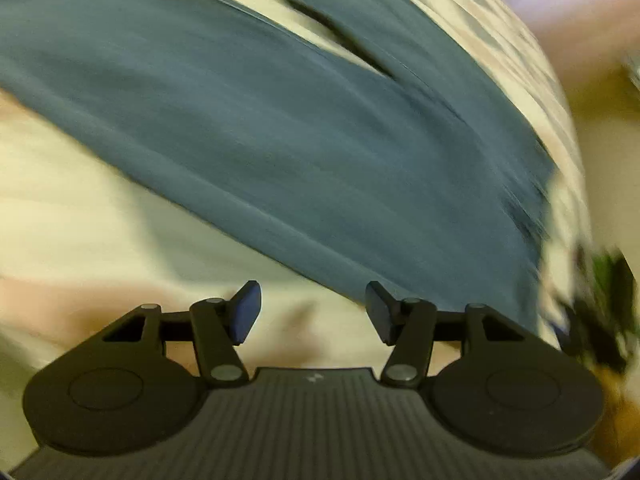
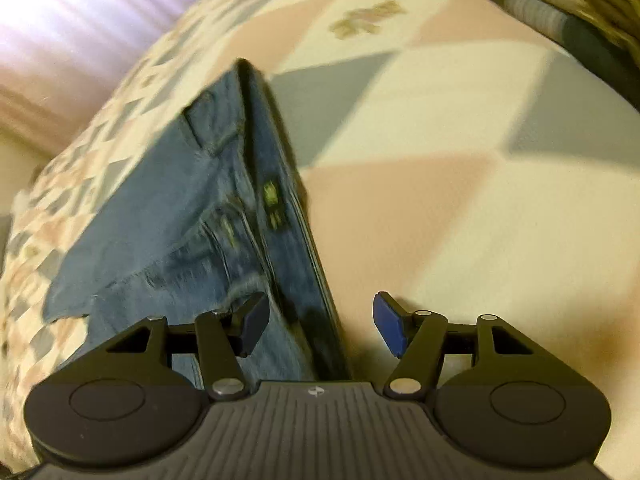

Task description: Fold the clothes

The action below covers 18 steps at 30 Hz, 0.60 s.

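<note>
Blue jeans lie on a checked bedspread. Left gripper and right gripper: jaws wide, empty.

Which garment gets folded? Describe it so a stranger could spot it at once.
Start at the bedspread, a patchwork of pink, cream and grey squares. On it lie the blue jeans, waistband end near the open right gripper. They are the only denim there, with faded seams and a small label inside the waistband.
</note>
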Tool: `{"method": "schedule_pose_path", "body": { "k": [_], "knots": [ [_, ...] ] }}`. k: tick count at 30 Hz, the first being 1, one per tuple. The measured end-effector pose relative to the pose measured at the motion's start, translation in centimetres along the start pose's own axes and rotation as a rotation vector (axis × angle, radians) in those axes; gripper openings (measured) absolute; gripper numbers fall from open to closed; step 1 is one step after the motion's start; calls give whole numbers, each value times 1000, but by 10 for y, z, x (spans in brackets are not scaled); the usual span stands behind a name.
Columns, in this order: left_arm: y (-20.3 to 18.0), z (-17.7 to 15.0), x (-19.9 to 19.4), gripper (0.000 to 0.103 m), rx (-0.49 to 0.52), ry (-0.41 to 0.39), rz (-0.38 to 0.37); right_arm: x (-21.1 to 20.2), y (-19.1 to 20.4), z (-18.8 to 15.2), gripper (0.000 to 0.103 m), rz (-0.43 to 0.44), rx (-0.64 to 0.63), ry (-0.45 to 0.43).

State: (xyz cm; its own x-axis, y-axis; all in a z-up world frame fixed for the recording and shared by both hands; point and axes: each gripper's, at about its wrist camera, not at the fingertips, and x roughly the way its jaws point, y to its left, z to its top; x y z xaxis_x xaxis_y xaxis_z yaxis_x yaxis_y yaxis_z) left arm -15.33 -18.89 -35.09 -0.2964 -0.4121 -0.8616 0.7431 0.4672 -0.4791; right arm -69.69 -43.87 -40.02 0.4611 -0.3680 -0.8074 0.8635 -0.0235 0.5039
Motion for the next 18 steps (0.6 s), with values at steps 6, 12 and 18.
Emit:
{"method": "schedule_pose_path", "body": {
  "k": [6, 12, 18],
  "knots": [
    [-113, -31, 47, 61, 286, 40, -81, 19, 20, 56, 61, 46, -76, 42],
    [-157, -42, 66, 61, 379, 14, -55, -1, 25, 65, 61, 60, -110, 56],
    [-233, -53, 94, 62, 478, -21, -58, 21, 50, 123, 61, 131, -159, 61]
  ]
}}
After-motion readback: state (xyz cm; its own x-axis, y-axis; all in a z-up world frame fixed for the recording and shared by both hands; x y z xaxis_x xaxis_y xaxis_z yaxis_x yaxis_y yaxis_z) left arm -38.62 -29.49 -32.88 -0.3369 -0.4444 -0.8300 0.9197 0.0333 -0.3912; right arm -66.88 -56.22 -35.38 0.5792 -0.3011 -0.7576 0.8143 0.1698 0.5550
